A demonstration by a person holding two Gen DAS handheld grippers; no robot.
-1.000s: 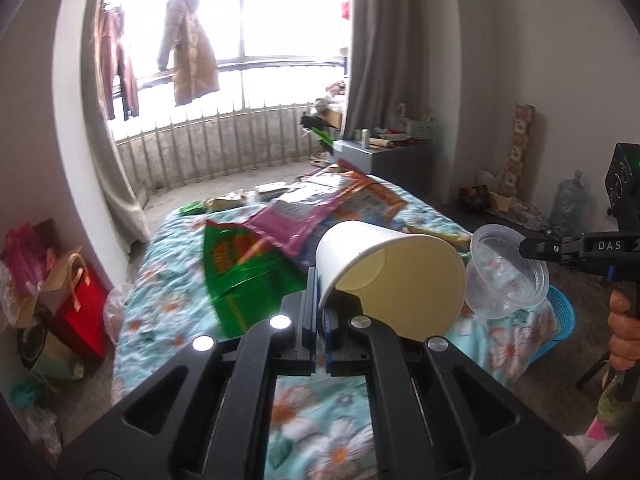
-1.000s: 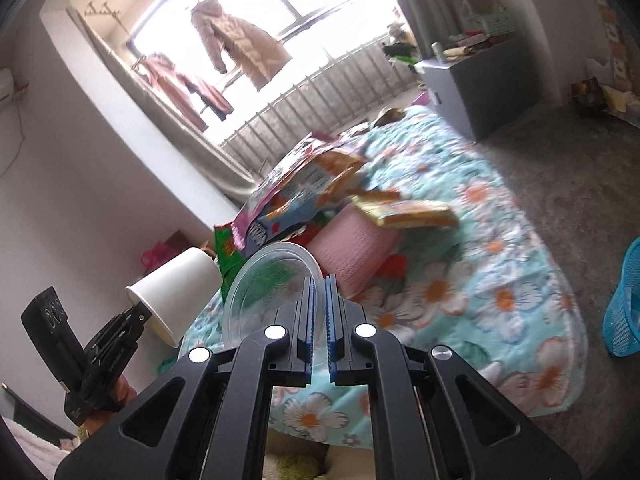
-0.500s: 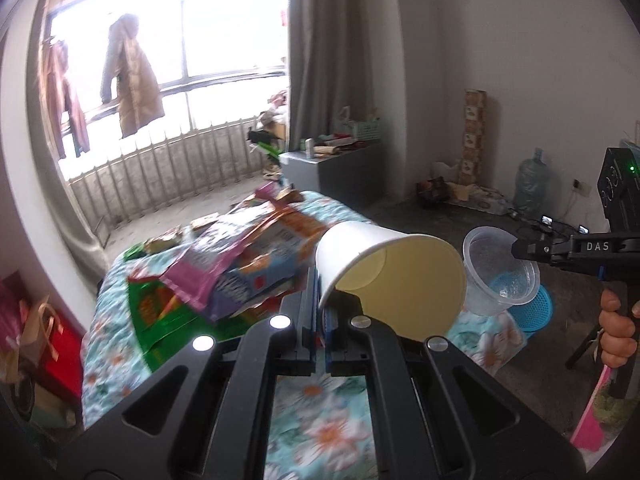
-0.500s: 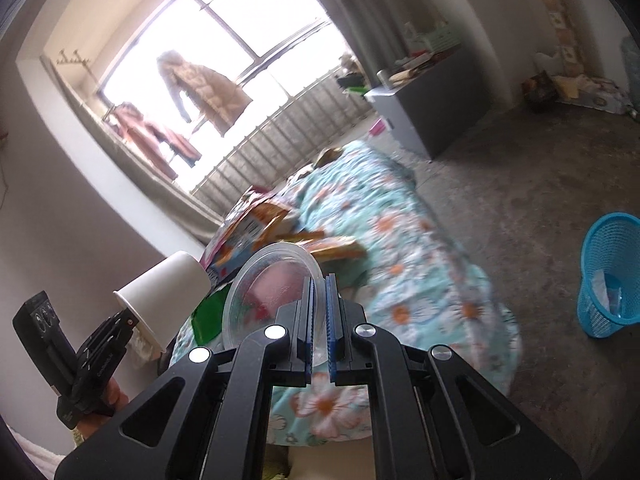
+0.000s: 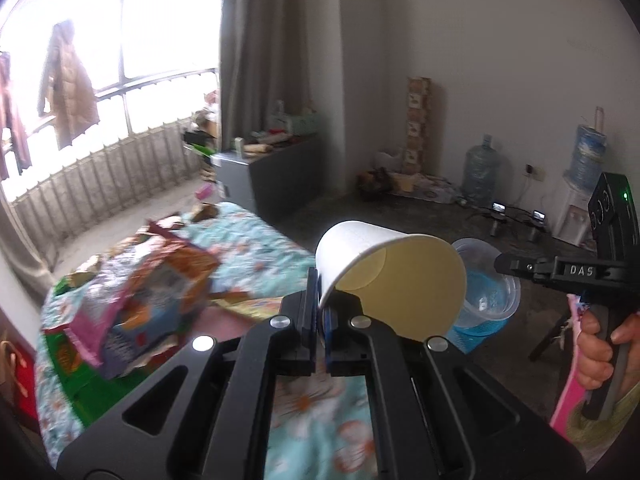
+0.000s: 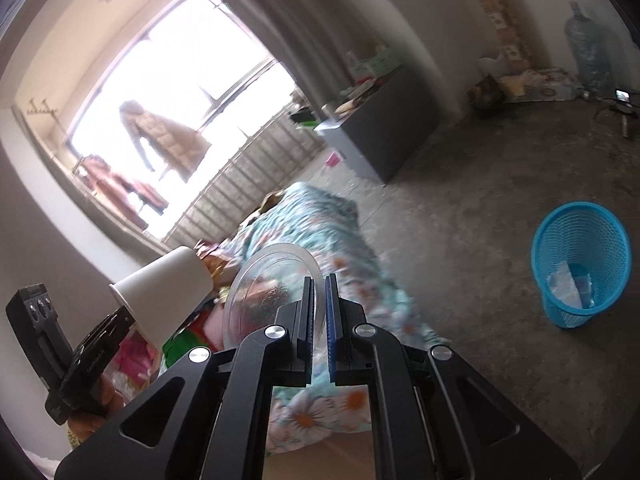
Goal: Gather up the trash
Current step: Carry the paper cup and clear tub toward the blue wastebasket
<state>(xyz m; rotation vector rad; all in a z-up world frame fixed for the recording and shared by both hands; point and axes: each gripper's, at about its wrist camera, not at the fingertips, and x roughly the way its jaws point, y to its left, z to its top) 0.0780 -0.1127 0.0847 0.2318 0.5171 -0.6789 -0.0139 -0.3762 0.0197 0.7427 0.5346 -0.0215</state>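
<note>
The room was a bare bedroom with a concrete floor (image 6: 500, 216), a bright barred window (image 5: 100, 60) hung with coats, and a bed (image 5: 260, 248) under a floral blue cover, littered with snack wrappers (image 5: 152, 292).

I had the left gripper (image 5: 319, 292) pinched almost shut on the rim of a white paper cup (image 5: 392, 276), which lay tipped on its side with its mouth toward the camera, held in the air past the bed's edge. My right gripper (image 6: 319, 312) was likewise nearly closed, its blue pads clamping the wall of a clear plastic cup (image 6: 264, 292), also held aloft and tilted.

Both grippers pointed somewhat downward, side by side, the two cups close together. In the left view, the right hand (image 5: 600, 344) gripped its handle at the frame's right edge, and the clear cup (image 5: 488, 292) sat just behind the paper one. In the right view, the paper cup (image 6: 164, 296) showed from outside, bottom up, on the left gripper's tip (image 6: 124, 320).

Only the right view showed the blue mesh bin (image 6: 580, 264) in full, standing on the floor well apart from the bed, with some clear plastic inside. In the left view that bin (image 5: 476, 332) peeked out below the cups. The left view alone showed the water dispenser (image 5: 584, 184) by the wall.
</note>
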